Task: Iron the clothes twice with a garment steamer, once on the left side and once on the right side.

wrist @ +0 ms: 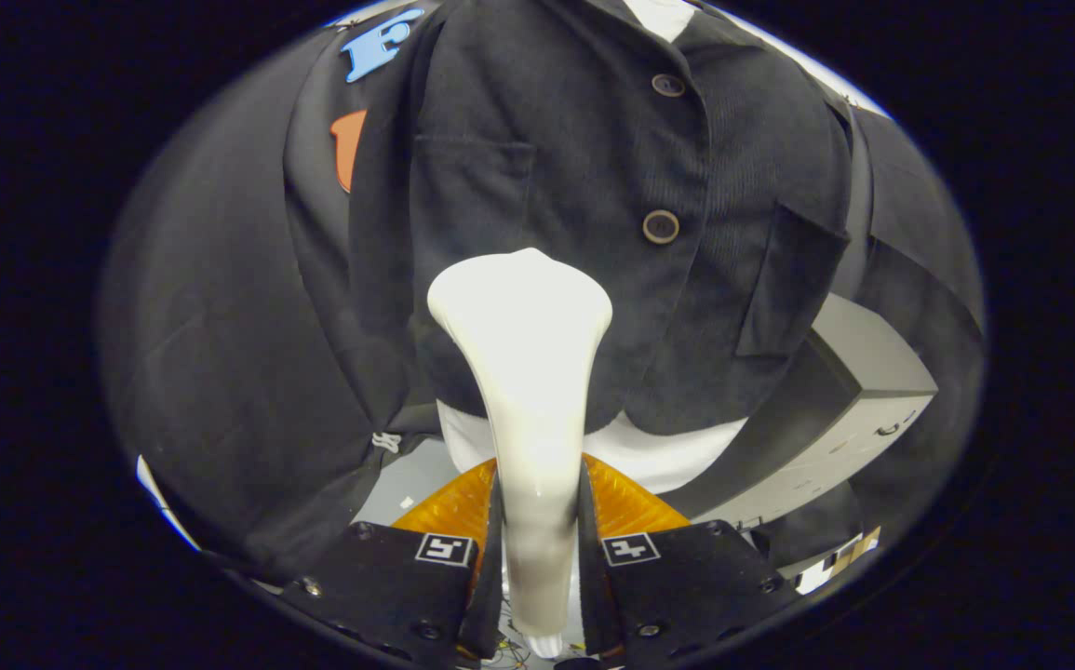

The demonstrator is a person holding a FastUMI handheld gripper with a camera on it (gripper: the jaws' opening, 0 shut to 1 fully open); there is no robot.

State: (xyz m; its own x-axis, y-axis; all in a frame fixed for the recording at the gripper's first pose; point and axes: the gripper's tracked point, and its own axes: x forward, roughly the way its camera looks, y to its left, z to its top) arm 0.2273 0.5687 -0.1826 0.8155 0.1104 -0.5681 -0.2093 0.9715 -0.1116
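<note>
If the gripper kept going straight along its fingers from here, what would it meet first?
The gripper is shut on the white steamer head, so that head leads. Straight ahead hangs the dark button-front jacket; its lower front panel, below the second button, would likely be met first, though the gap is hard to judge.

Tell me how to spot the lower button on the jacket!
Find the dark jacket hanging ahead of the gripper, which is shut on the white steamer. The lower button sits just up and right of the steamer's wide head, below the upper button.
</note>
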